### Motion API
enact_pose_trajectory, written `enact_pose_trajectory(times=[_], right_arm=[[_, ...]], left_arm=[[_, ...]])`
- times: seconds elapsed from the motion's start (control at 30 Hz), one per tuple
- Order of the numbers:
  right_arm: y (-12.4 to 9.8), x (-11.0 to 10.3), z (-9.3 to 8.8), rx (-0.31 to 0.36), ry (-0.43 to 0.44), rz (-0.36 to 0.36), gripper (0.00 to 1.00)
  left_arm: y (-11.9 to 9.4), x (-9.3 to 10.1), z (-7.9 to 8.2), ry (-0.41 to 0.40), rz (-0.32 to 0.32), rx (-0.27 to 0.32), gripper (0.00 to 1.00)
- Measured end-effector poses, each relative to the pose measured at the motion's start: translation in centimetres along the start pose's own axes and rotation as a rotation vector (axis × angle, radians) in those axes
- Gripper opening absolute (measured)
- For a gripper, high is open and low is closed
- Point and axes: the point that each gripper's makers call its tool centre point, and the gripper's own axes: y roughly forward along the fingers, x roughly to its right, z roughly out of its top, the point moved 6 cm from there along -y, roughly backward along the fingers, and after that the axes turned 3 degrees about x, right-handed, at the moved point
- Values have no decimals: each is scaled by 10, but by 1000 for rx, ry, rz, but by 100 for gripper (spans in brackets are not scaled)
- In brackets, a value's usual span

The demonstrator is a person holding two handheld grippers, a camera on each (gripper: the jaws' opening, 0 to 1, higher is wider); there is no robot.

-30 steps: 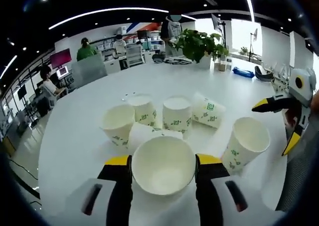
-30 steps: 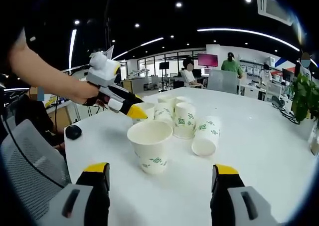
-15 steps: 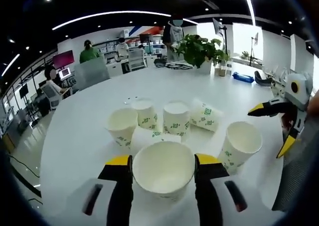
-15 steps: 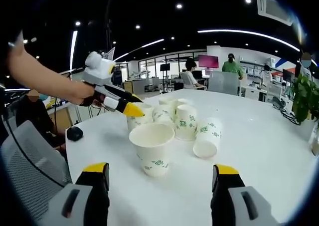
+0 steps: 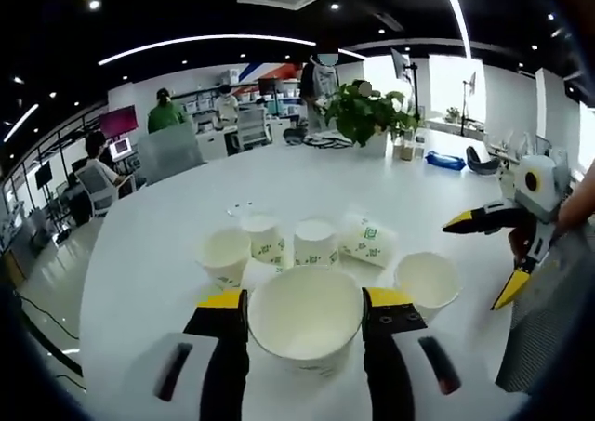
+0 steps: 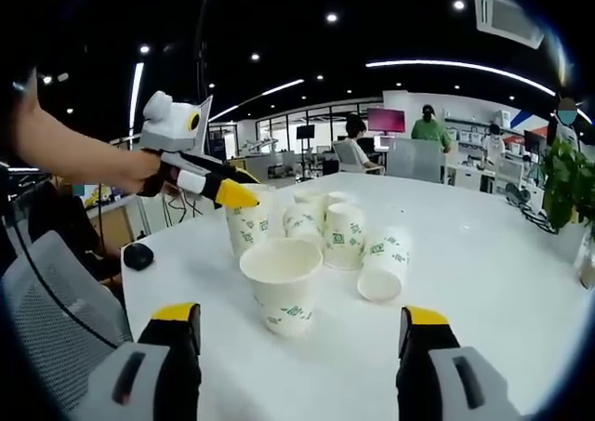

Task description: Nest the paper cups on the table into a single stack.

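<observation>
Meanwhile the left gripper (image 5: pixel 305 300), clamped on a paper cup (image 5: pixel 304 314), had risen clear of the table (image 5: pixel 167 217); the right gripper (image 6: pixel 297 323), jaws wide and empty, faced an upright cup (image 6: pixel 281 284) awaiting nesting.

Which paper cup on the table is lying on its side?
The cup to the right of the cluster in the right gripper view, mouth turned toward the camera. The other cups on the table stand, mouth up or upside down.
</observation>
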Motion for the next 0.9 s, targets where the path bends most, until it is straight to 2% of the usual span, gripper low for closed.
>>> enact_pose_trajectory(times=[0.27,0.4,0.5,0.57,0.73,0.9], right_arm=[[0,0,1,7,3,-3,94],[0,1,2,9,8,-9,97],[0,3,0,9,14,-12,98],[0,2,1,8,13,-12,98],[-1,1,1,1,12,-12,97],[-2,1,1,-5,9,-18,96]], left_arm=[[-5,20,29,11,-38,65,47],[-3,26,39,8,-61,87,47],[-5,40,54,14,-84,105,47],[-3,39,53,16,-94,110,47],[-2,62,64,29,-121,117,46],[2,68,64,18,-137,124,46]])
